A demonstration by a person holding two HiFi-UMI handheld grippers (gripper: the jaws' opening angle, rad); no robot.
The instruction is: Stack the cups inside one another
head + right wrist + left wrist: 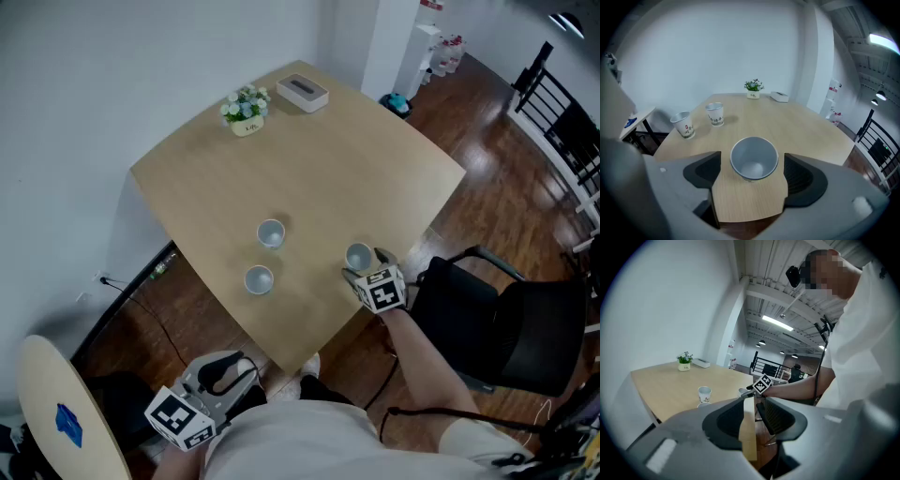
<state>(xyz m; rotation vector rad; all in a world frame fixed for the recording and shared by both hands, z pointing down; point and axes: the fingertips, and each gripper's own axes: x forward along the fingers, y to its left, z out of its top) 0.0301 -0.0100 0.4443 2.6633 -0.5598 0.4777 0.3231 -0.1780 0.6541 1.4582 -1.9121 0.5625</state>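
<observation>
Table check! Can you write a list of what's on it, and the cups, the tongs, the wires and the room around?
Surface: light wooden table.
Job's things: right cup, far cup, near cup; all upright, apart, none stacked.
Clutter: potted plant, white box, at the far corner.
Tongs: right tongs open around the right cup; left tongs off the table, thin gap, empty.
Cables: dark cable on the floor.
Surroundings: black chair, wooden floor.
</observation>
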